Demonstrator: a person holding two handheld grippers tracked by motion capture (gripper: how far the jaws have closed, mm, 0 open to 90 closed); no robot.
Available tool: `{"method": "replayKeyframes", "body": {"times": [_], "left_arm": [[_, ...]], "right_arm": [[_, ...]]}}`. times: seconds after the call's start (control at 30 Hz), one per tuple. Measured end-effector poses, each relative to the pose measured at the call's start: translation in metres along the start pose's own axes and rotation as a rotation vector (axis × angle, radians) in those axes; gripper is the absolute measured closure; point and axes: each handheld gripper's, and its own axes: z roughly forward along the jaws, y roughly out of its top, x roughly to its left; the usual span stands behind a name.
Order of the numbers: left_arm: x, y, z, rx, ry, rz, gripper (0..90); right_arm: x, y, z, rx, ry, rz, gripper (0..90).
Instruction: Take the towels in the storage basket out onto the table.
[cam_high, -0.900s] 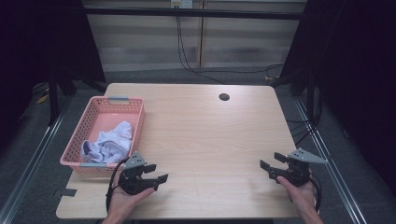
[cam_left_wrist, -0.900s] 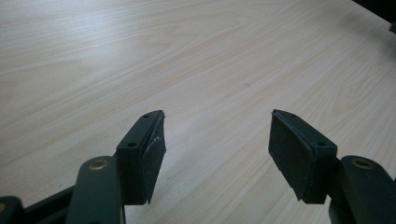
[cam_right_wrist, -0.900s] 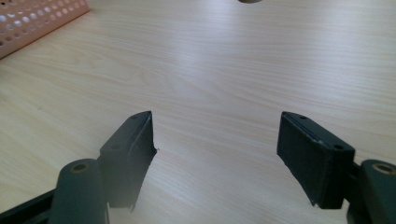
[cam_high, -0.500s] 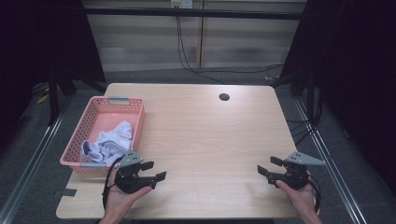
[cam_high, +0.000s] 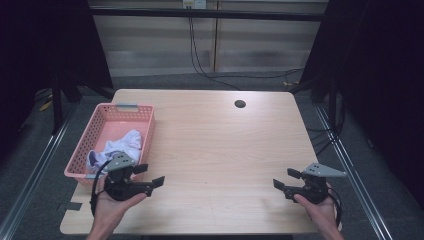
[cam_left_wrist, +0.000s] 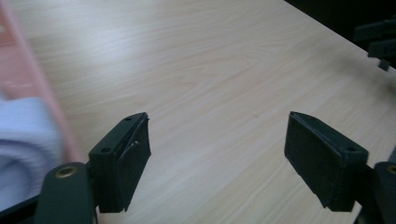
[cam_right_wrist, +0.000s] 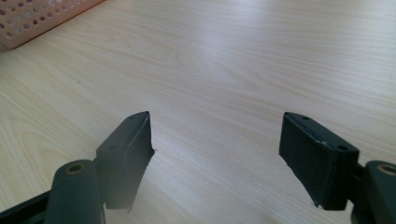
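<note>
A pink basket (cam_high: 95, 131) stands at the table's left side with a white and lilac cloth (cam_high: 122, 145) bundled inside. My left gripper (cam_high: 150, 175) is held just off the basket's near right corner, jaws open and empty above the wood. In the left gripper view the left gripper (cam_left_wrist: 217, 119) spans bare tabletop, with the basket wall (cam_left_wrist: 44, 93) and the cloth (cam_left_wrist: 18, 140) at the left. My right gripper (cam_high: 285, 178) rests at the near right of the table, open and empty. The right gripper (cam_right_wrist: 215, 119) faces bare wood, the basket (cam_right_wrist: 37, 18) far off.
The light wooden table (cam_high: 215, 145) has a round cable hole (cam_high: 240, 104) near its far edge. Dark curtains stand at both sides, with cables on the floor behind the table. My right gripper (cam_left_wrist: 378, 42) appears distant in the left gripper view.
My left gripper has drifted slightly left, closer to the basket's near corner. The right gripper has barely moved. Both stay open.
</note>
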Motion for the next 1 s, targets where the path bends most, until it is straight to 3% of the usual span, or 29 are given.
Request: {"method": "replayKeyframes", "body": {"times": [0.03, 0.2, 0.27, 0.5, 0.57, 0.67, 0.77, 1.0], "left_arm": [[0.000, 0.000, 0.000, 0.000, 0.000, 0.000, 20.1], [0.028, 0.012, -0.021, -0.039, 0.059, -0.036, 18.8], [0.032, 0.014, -0.024, -0.041, 0.068, -0.044, 19.0], [0.068, 0.031, -0.047, -0.009, 0.153, -0.080, 17.7], [0.077, 0.035, -0.051, 0.013, 0.158, -0.072, 18.7], [0.086, 0.041, -0.052, 0.036, 0.183, -0.083, 18.8], [0.106, 0.047, -0.045, 0.090, 0.219, -0.077, 20.2], [0.130, 0.043, -0.016, 0.191, 0.192, -0.093, 19.6]], "right_arm": [[0.000, 0.000, 0.000, 0.000, 0.000, 0.000, 25.1], [0.004, -0.001, 0.001, 0.019, 0.018, -0.013, 23.7], [0.003, 0.000, 0.002, 0.022, 0.018, -0.011, 23.3], [0.002, 0.000, 0.005, 0.043, 0.023, 0.002, 22.6], [0.002, 0.000, 0.005, 0.046, 0.026, -0.001, 22.6], [0.002, 0.000, 0.006, 0.053, 0.019, 0.001, 22.5], [0.001, 0.000, 0.008, 0.064, 0.011, 0.019, 22.4], [0.002, 0.000, 0.006, 0.044, 0.004, 0.010, 22.7]]}}
